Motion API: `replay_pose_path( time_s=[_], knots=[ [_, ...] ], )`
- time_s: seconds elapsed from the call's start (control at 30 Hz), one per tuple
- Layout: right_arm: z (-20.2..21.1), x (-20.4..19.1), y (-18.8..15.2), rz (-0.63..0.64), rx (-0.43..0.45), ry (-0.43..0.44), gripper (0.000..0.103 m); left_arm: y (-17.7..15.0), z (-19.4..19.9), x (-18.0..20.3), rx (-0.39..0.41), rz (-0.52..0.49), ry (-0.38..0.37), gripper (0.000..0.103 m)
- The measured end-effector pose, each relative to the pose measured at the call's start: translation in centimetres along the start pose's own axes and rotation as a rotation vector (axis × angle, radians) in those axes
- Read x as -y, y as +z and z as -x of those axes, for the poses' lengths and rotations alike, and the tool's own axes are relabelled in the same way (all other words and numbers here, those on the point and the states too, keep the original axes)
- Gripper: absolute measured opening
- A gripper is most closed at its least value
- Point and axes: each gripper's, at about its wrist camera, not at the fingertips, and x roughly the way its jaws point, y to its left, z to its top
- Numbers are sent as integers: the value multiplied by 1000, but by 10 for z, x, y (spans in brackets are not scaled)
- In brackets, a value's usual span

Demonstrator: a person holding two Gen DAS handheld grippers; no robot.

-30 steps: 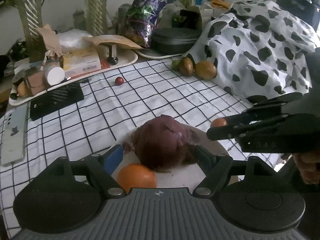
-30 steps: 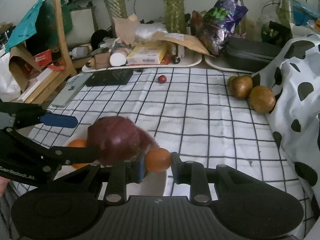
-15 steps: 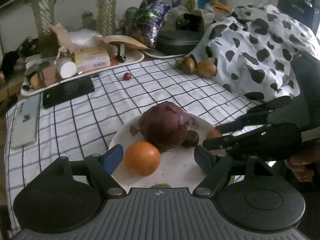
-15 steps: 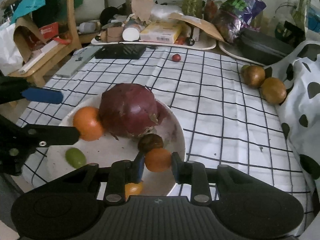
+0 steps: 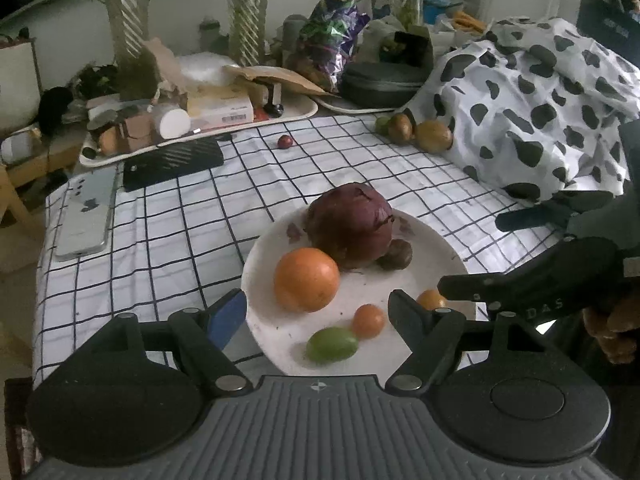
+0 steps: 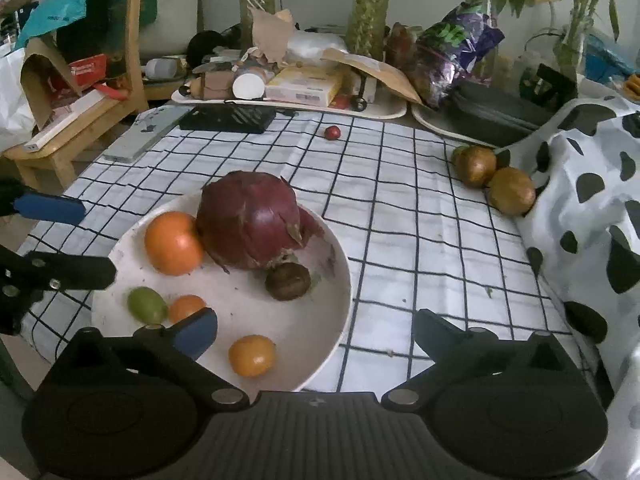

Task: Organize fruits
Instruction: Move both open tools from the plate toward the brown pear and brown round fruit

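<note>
A white plate (image 6: 320, 364) (image 5: 432, 240) sits on the checked cloth. It holds a large purple fruit (image 6: 250, 220) (image 5: 352, 224), a big orange (image 6: 174, 242) (image 5: 306, 279), a small brown fruit (image 6: 288, 281), a green fruit (image 6: 147, 305) (image 5: 332, 344) and two small oranges (image 6: 252, 355) (image 6: 186, 307). My right gripper (image 6: 316, 330) is open and empty over the plate's near edge, above one small orange. My left gripper (image 5: 318, 312) is open and empty at the plate's left side.
Two brown fruits (image 6: 494, 178) and a green one lie by a cow-print cloth (image 6: 600, 200) at the right. A small red fruit (image 6: 332, 133) lies far on the cloth. Two phones (image 5: 172, 162) (image 5: 86, 212), cluttered trays (image 5: 200, 116) and plants stand behind.
My right gripper opened and let go of the small orange, which now lies on the plate. Both grippers pulled back and rose away from the plate.
</note>
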Motion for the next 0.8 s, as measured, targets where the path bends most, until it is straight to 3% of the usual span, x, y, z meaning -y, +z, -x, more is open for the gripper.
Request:
replay_pose_path(
  time_s=[0.43, 0.8],
  knots=[
    [17, 6, -6, -40, 8, -13, 103, -8, 21, 11, -9, -22, 81, 77],
    [13, 20, -4, -100, 2, -33, 103, -11, 15, 23, -26, -63, 81, 77]
  ],
)
